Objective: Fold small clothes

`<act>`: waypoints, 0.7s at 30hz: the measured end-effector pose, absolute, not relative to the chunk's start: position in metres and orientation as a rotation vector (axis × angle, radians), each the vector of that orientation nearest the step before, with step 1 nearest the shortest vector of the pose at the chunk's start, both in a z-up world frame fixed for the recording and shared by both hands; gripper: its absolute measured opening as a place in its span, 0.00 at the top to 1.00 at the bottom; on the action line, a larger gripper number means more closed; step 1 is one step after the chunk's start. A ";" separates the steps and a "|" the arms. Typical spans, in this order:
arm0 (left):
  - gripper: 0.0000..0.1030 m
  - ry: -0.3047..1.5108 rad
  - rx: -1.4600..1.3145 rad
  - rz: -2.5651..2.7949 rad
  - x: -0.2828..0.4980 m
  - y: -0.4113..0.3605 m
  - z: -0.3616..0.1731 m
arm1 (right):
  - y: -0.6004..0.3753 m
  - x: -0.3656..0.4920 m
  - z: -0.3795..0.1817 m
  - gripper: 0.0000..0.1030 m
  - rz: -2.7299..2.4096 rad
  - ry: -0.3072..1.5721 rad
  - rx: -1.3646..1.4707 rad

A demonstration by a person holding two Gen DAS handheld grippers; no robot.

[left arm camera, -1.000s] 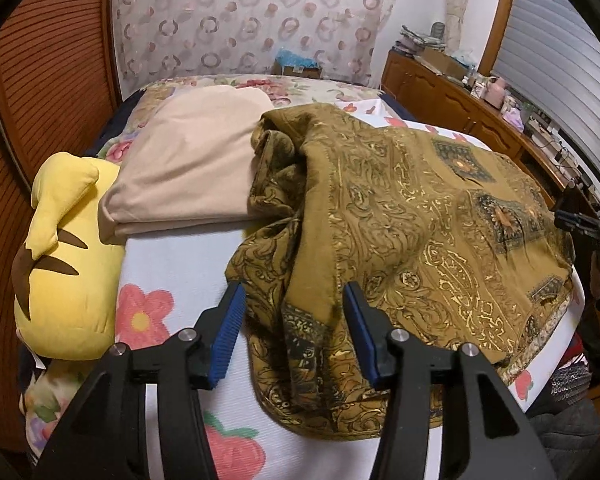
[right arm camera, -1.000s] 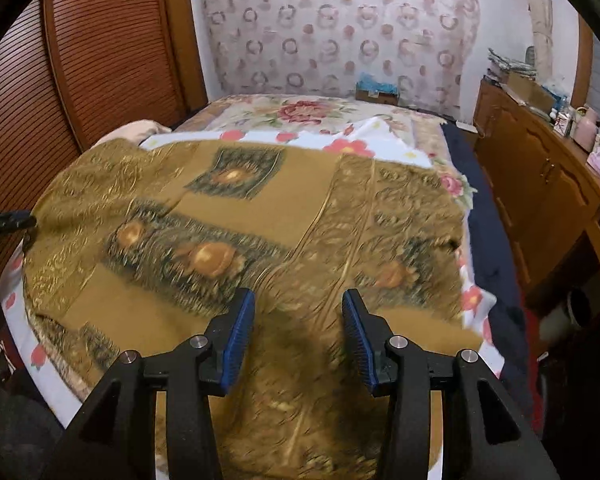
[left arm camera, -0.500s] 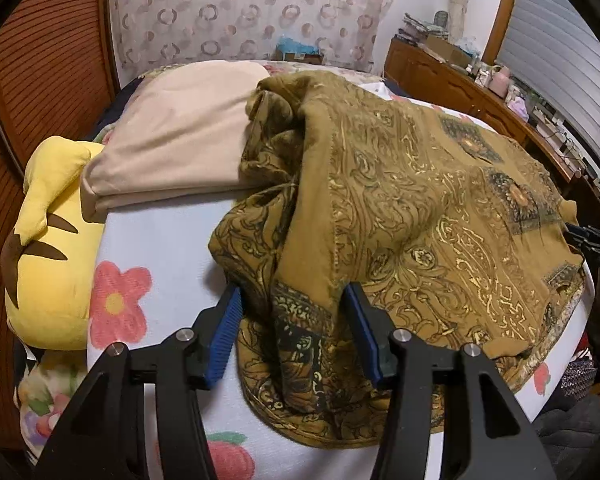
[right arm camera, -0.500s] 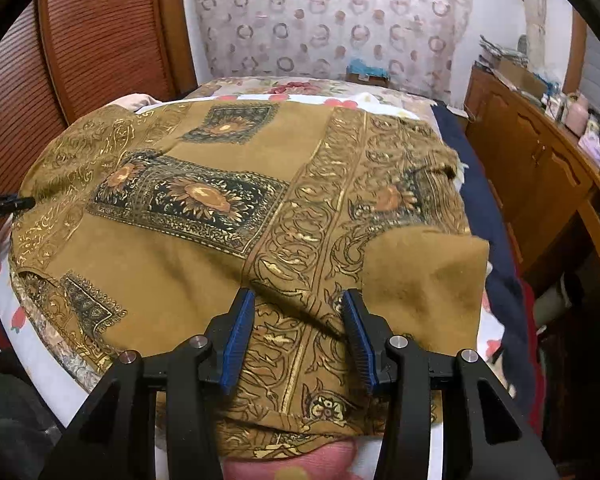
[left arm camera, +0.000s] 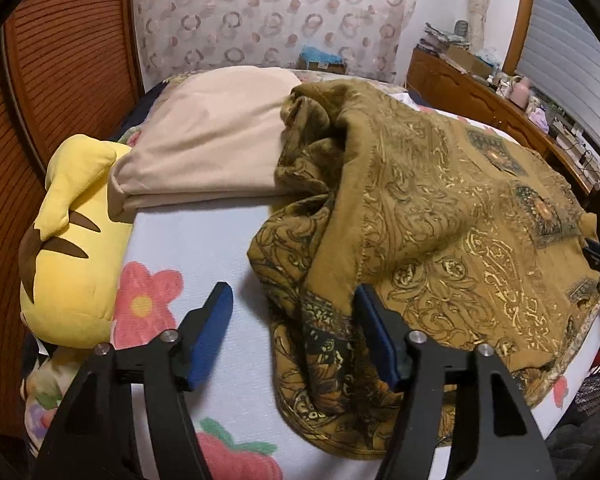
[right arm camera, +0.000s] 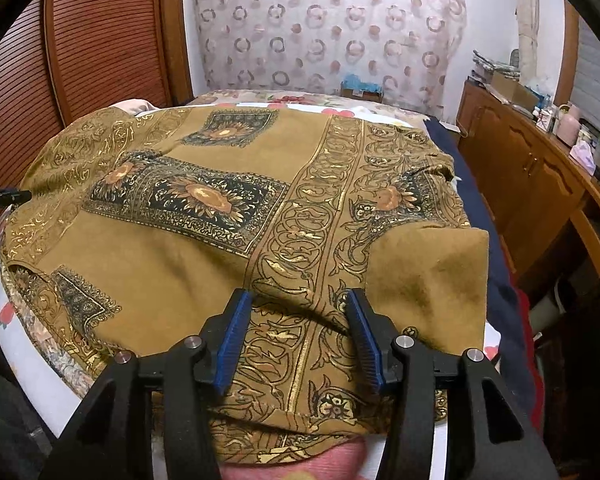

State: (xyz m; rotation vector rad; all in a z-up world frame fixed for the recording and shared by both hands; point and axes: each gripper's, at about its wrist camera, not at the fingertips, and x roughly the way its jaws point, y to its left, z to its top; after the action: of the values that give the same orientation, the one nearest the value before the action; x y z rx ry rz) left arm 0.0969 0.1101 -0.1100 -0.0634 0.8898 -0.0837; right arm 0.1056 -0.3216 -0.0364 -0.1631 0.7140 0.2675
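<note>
An ochre garment [left arm camera: 440,216] with gold scrollwork and dark sunflower panels lies spread across the bed. Its left edge is bunched into folds. My left gripper [left arm camera: 294,314] straddles that bunched edge and its jaws are opening. The left pad stands clear over the sheet and the right pad rests against the cloth. In the right wrist view the same garment [right arm camera: 204,200] lies flat, with a plain corner [right arm camera: 428,276] folded over at the right. My right gripper [right arm camera: 300,322] sits low on the near hem, its jaws opening, with a low ridge of cloth between them.
A yellow plush toy [left arm camera: 72,248] and a folded beige cloth [left arm camera: 208,152] lie left of the garment on the flowered sheet [left arm camera: 196,248]. A cluttered wooden sideboard [right arm camera: 532,168] runs along the right. Slatted wooden panels [right arm camera: 100,40] stand at the left.
The left jaws widened and the left pad came off the bunched edge. The right gripper sank toward the garment and opened a little, and the plain corner now lies folded over.
</note>
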 end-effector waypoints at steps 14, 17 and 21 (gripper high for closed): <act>0.91 0.752 -0.063 -0.332 0.080 0.069 -0.052 | -0.332 0.103 -0.033 0.49 0.288 0.712 -0.132; 0.92 0.683 -0.057 -0.396 0.084 0.046 -0.020 | -0.335 0.104 -0.033 0.49 0.293 0.712 -0.117; 0.92 0.620 -0.033 -0.472 0.098 0.007 0.016 | -0.339 0.105 -0.033 0.49 0.306 0.710 -0.089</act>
State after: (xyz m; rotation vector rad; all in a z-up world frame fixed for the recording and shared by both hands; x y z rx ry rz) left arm 0.0977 0.0073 0.0164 -0.0331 0.6199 -0.4722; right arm 0.1046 -0.3390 -0.0333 -0.0893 0.7098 0.3060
